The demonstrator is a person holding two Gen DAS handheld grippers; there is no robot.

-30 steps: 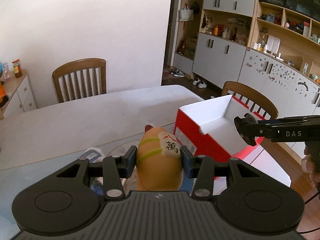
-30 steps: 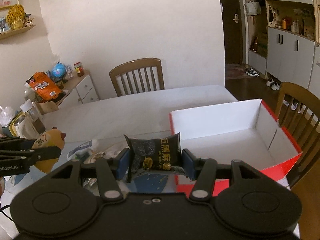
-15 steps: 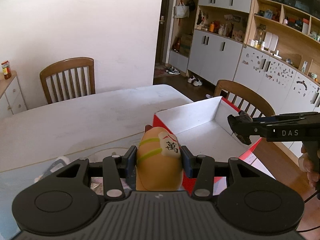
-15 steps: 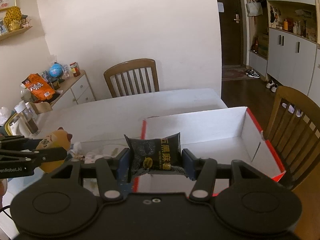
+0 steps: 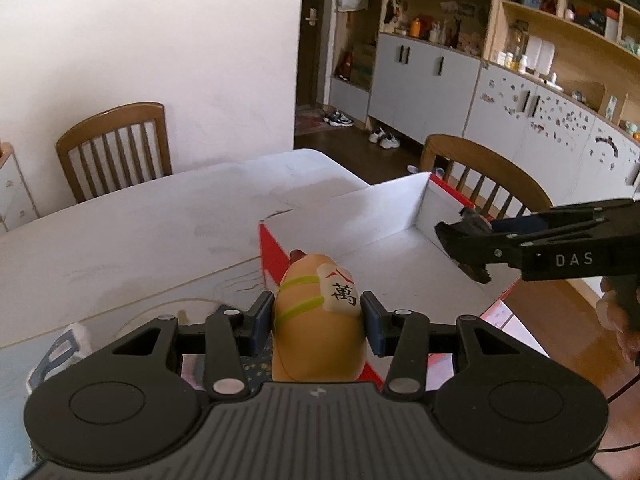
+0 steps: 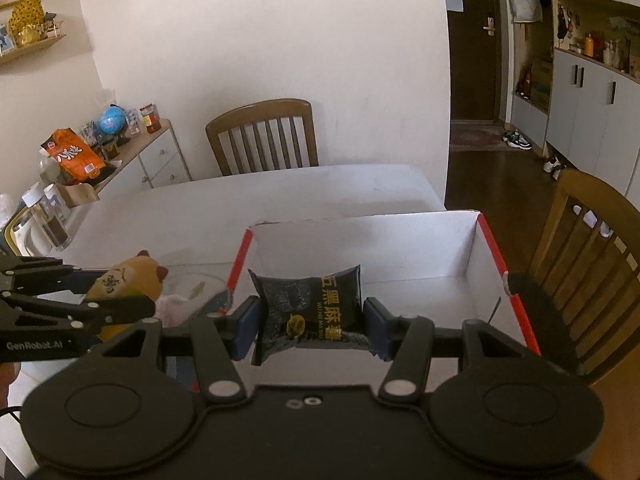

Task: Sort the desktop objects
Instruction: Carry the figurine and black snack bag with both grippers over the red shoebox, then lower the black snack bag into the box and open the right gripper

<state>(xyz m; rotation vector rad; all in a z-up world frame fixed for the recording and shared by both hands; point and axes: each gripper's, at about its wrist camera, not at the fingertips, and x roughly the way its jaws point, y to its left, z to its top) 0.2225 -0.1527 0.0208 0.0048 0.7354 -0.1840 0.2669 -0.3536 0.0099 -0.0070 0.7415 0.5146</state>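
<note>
White-lined box interior bare; snack packet above.

Orange cat-shaped toy with mahjong tile, upright, clamped beside box. Black snack packet, crinkled, pinched above the white-lined red box.

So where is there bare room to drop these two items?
The box floor is bare between its white walls, below the packet in the right tool. The far table toward the chair is bare too. Left of the box, near the toy, it is cluttered.
</note>
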